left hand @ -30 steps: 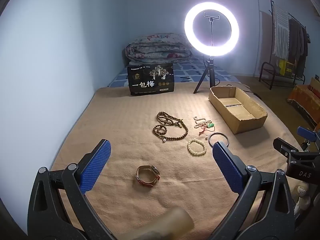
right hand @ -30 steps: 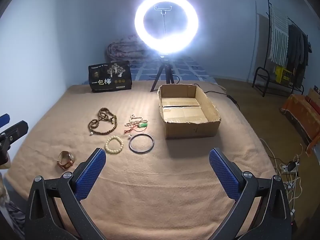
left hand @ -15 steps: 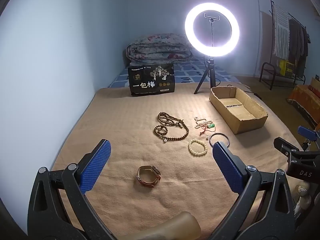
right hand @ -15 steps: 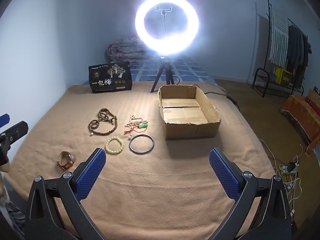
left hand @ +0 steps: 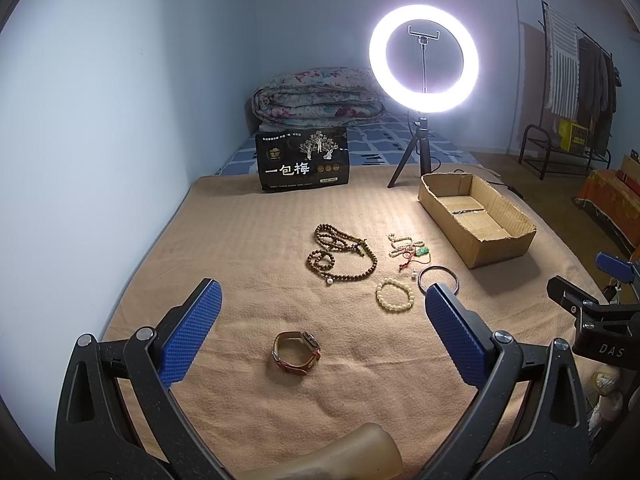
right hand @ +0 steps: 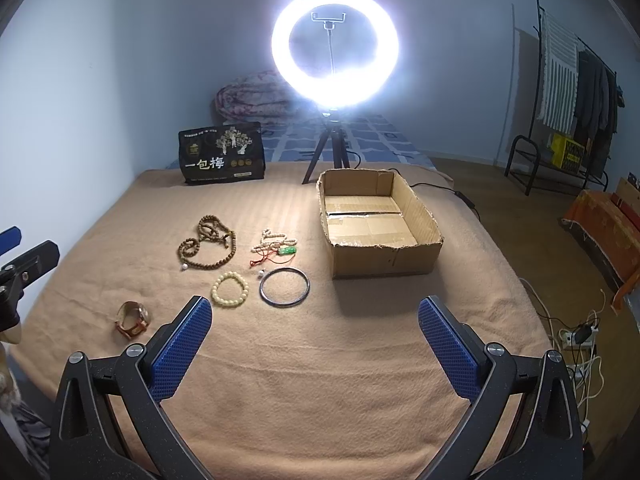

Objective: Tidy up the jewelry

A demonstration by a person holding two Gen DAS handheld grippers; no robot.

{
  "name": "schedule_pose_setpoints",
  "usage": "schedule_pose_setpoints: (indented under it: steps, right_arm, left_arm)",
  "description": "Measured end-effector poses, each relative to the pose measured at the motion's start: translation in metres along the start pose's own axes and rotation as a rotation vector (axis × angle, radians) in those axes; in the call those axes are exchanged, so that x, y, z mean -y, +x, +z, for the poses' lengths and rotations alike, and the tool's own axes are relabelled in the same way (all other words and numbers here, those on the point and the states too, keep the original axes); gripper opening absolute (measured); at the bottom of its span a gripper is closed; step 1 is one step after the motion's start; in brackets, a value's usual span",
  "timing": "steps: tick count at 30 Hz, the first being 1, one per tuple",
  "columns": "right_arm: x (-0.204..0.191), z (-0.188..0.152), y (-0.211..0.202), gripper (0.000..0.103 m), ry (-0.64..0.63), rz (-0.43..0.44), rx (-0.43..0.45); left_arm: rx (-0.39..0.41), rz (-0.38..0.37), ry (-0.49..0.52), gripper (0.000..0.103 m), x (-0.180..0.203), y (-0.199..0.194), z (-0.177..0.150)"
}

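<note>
Jewelry: six pieces lay loose on the tan blanket (right hand: 360, 360), none yet in the box (right hand: 384, 256), so by my reading the sorting had not begun.
Box: open cardboard, empty, stood right of the pieces and well apart from the watch; probably set there as the place to gather them.
Watch: the watch (left hand: 296, 353) with its brown strap lay on its side, nearest the left gripper and apart from the rest.
Dark beads: the long wooden strand (left hand: 340, 254) lay coiled farthest left in the cluster.
Pale strand: the strand (right hand: 274, 242) with red cord and a green charm lay tangled between the dark beads and the box.
Cream bracelet: the bracelet (right hand: 230, 289) lay just beside the bangle (right hand: 285, 287), not touching it as far as I could tell.
Loose bead: a small white bead (right hand: 262, 273) lay by the bangle's rim.
Left gripper: the left gripper (left hand: 320, 312) hung above the blanket with fingers wide apart and nothing between them, framing the watch; that looked like its likeliest first pick.
Right gripper: the right gripper (right hand: 314, 322) was likewise spread and empty, aimed at bare blanket in front of the box, the bangle nearest its left finger.
Ring light: the lamp (right hand: 334, 48) stood on a tripod behind the box, lit, presumably to brighten the work.
Bag: a black printed bag (right hand: 222, 158) stood at the blanket's far edge, clear of the work.
</note>
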State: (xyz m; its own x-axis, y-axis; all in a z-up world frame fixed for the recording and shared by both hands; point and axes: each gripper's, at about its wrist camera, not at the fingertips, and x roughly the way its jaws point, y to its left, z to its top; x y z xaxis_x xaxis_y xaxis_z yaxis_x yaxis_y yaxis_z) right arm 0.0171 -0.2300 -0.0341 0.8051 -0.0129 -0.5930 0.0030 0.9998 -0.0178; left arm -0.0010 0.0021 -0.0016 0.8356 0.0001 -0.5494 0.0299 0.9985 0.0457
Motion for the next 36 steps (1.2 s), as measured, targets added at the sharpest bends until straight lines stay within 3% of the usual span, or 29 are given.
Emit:
schedule_pose_setpoints:
  steps: [36]
  right_arm:
    - [0.0017,-0.0047,0.0020,0.103,-0.002,0.000,-0.004]
  left_arm:
    - [0.001,0.002,0.001,0.103,0.0003,-0.0003,0.0001]
